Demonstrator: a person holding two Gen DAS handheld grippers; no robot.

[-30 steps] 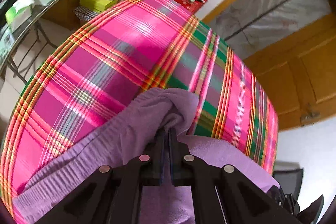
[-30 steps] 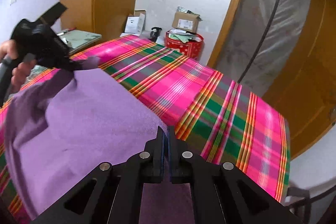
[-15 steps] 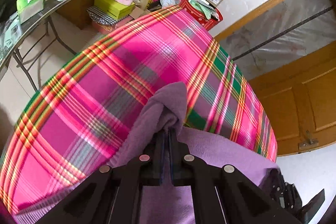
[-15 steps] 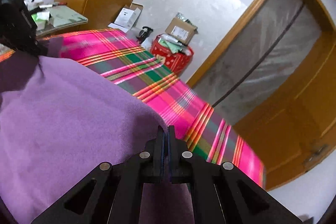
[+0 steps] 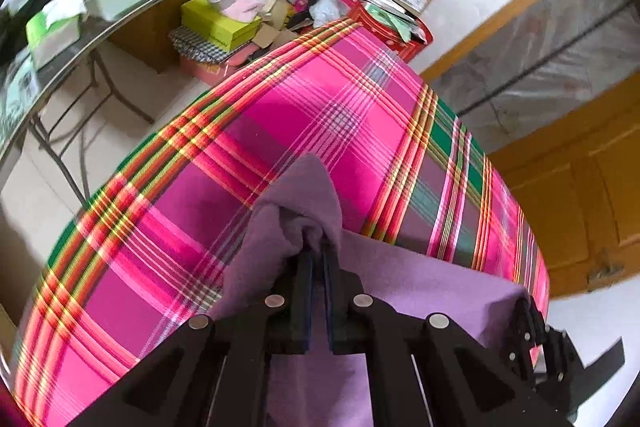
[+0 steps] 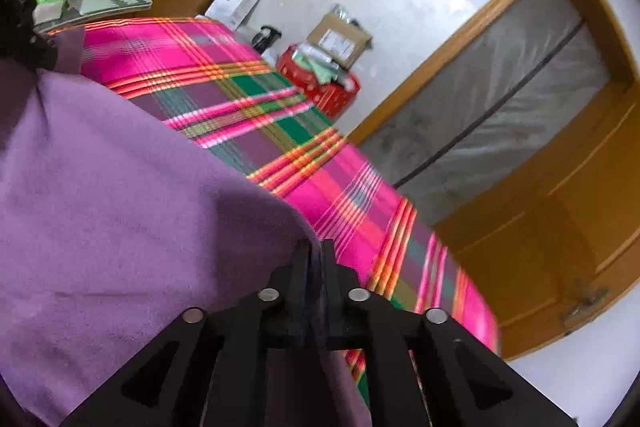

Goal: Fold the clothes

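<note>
Left wrist view: the left gripper stays clamped on a corner of the purple cloth; the right gripper pinches another. Both have lifted it higher above the plaid surface, likely starting a fold.

Plain purple garment, pink-green-orange plaid cloth, black fingers

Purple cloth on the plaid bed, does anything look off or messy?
Nothing damaged or spilled. The purple cloth is pinched in both tongs, left and right. Its corner bunches into a peak at the left tongs, over the plaid cover. Boxes sit piled beyond the bed.
</note>
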